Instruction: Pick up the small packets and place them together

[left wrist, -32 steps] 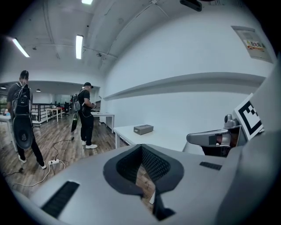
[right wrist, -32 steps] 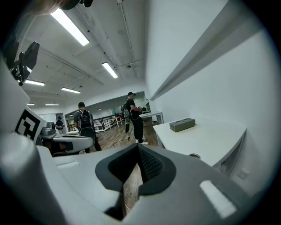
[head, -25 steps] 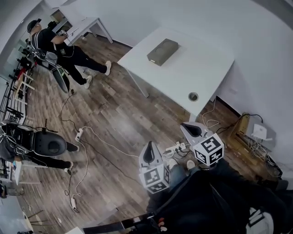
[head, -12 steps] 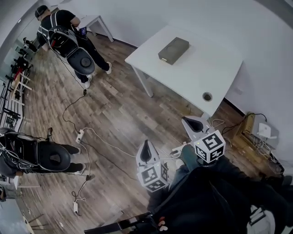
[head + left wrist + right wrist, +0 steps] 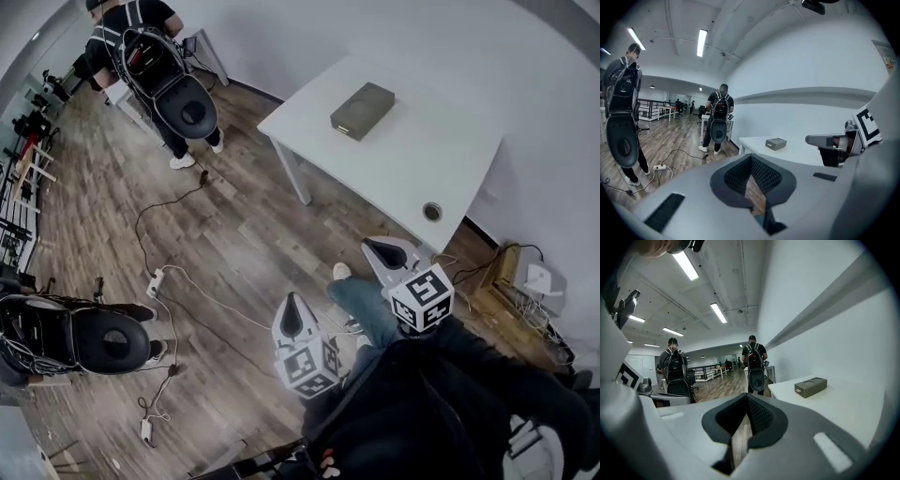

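No small packets show in any view. A grey-green box [image 5: 362, 111] [image 5: 776, 144] [image 5: 811, 386] lies on the white table [image 5: 412, 159] [image 5: 843, 404]. Both grippers hang over the wooden floor, short of the table's near corner. My left gripper [image 5: 292, 317] [image 5: 751, 165] is shut with nothing between its pads. My right gripper [image 5: 386, 251] [image 5: 747, 402], nearer the table, is shut and empty too. Both point roughly level toward the table.
A person with a backpack [image 5: 155, 56] stands at the far left by a small desk. A power strip [image 5: 155, 278] and cables trail over the floor. A dark chair-like shape [image 5: 103, 339] sits at the lower left. More cables and a white device [image 5: 539, 278] lie by the right wall.
Both grippers have moved toward the table, which now lies closer in the head view. My foot has stepped forward between them. The person with the backpack has shifted along the far left.
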Tool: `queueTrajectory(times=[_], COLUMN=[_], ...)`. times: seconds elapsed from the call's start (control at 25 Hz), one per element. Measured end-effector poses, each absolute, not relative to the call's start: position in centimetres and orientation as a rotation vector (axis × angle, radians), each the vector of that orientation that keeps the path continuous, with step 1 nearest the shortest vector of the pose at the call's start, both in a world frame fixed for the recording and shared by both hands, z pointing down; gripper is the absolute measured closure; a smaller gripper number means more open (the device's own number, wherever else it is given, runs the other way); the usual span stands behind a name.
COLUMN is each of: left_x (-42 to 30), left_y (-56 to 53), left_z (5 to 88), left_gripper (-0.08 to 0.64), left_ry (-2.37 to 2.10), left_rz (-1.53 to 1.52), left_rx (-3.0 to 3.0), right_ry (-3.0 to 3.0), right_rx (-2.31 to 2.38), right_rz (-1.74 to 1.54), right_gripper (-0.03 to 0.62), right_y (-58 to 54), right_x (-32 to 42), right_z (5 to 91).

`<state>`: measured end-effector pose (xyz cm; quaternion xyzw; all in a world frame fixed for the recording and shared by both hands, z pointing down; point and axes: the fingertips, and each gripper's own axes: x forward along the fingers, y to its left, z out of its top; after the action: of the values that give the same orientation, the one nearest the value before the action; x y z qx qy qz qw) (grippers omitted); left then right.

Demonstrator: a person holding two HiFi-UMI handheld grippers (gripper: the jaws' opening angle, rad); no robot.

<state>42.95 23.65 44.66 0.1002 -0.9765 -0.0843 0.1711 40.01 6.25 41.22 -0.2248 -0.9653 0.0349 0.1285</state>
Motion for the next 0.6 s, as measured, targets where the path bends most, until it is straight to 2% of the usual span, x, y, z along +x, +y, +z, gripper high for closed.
queueTrajectory(times=[0.2,0.6], left_x=[37.0,15.7], left_y=[24.3,20.2], left_z=[46.0,43.9], left_gripper=[0.561,0.561], left_ry=[-2.771,-2.781], left_rz=[-0.244,-0.164], left_rx=[0.260,0.436], right_ry=[-2.815,-2.789], right_rx=[-0.688,-0.810], right_rz=[0.129,0.287], right_gripper=[0.592,0.592], right_y=[7.3,6.0], right_x=[33.4,14.7], right_z=[42.4,41.3])
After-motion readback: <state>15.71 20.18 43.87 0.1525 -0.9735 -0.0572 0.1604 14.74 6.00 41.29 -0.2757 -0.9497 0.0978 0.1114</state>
